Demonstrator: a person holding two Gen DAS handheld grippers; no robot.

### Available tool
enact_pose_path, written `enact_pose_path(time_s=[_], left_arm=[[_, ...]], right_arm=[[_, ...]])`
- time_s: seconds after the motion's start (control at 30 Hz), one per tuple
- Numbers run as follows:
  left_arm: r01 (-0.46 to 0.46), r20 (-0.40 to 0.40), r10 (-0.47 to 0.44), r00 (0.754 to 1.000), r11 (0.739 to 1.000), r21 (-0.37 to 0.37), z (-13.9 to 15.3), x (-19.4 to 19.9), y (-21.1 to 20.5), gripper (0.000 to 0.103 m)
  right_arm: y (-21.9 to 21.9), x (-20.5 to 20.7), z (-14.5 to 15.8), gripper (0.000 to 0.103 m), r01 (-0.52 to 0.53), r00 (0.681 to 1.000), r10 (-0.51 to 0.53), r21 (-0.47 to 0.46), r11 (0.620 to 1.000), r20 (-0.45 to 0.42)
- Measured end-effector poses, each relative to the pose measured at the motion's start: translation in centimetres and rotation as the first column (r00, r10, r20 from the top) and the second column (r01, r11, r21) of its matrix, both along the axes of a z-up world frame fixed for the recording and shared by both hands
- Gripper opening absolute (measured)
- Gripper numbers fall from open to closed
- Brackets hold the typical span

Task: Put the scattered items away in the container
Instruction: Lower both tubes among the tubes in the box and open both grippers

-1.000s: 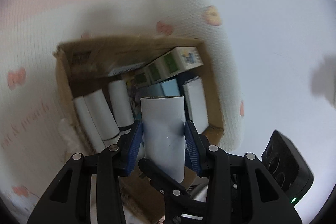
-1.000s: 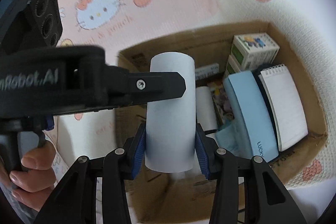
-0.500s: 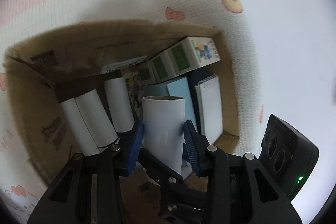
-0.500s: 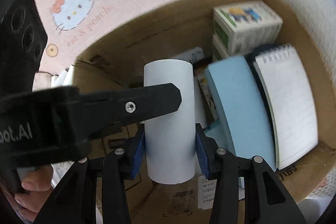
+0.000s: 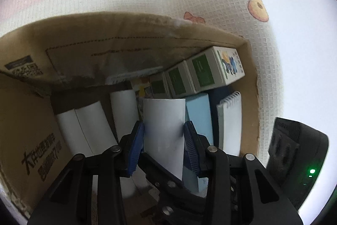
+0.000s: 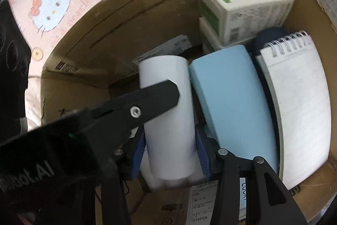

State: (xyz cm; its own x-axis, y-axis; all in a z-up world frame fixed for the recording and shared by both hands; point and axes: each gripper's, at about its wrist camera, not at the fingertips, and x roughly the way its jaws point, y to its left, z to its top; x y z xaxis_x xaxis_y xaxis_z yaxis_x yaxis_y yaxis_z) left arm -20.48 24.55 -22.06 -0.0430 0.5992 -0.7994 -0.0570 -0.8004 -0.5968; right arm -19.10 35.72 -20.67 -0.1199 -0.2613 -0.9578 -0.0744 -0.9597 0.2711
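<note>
A white paper roll (image 5: 164,115) stands upright inside the brown cardboard box (image 5: 126,52), between the blue pads of my left gripper (image 5: 164,128), which press on its sides. In the right wrist view a white roll (image 6: 164,77) sits between the pads of my right gripper (image 6: 170,140). Those jaws are opening but still touch it. It looks like the same roll, gripped crosswise by both. The left gripper's black finger (image 6: 147,102) crosses in front of it. The right gripper's finger (image 5: 160,172) crosses its lower end.
In the box (image 6: 126,14) lie three more white rolls (image 5: 90,125) at the left. Green-and-white cartons (image 6: 242,5), a light blue case (image 6: 227,98) and a spiral notepad (image 6: 299,98) fill the right. The box rests on a pink and white cartoon-print cloth (image 6: 52,5).
Both grippers have sunk with the roll from above the box's rim to down inside it. The box walls and contents now fill both views.
</note>
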Motion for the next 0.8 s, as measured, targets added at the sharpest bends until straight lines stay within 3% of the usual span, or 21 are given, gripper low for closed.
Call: enact_pose_path(time_s=[0.13, 0.3, 0.4, 0.53, 0.8], left_arm=[[0.015, -0.041, -0.016, 0.999, 0.999, -0.033, -0.4, -0.1, 0.6, 0.043], [-0.050, 0.027, 0.050, 0.998, 0.999, -0.001, -2.3, -0.9, 0.2, 0.042], [-0.063, 0.034, 0.063, 0.997, 0.998, -0.016, -3.0, -1.1, 0.3, 0.029], [-0.058, 0.032, 0.057, 0.998, 0.998, 0.015, -2.9, -1.4, 0.2, 0.029], [-0.022, 0.059, 0.020, 0.998, 0.999, 0.031, -2.3, -1.6, 0.1, 0.029]], right_arm=[[0.5, 0.4, 0.5, 0.043, 0.032, 0.999, -0.032, 0.012, 0.999, -0.002], [1.5, 1.2, 1.5, 0.043, 0.071, 0.997, -0.071, 0.015, 0.997, -0.022], [2.3, 1.3, 1.7, 0.042, 0.094, 0.995, -0.095, -0.019, 0.995, -0.039], [3.0, 1.3, 1.4, 0.028, 0.097, 0.994, -0.098, -0.022, 0.995, -0.044], [3.1, 1.1, 1.5, 0.028, 0.094, 0.995, -0.094, -0.008, 0.996, -0.044]])
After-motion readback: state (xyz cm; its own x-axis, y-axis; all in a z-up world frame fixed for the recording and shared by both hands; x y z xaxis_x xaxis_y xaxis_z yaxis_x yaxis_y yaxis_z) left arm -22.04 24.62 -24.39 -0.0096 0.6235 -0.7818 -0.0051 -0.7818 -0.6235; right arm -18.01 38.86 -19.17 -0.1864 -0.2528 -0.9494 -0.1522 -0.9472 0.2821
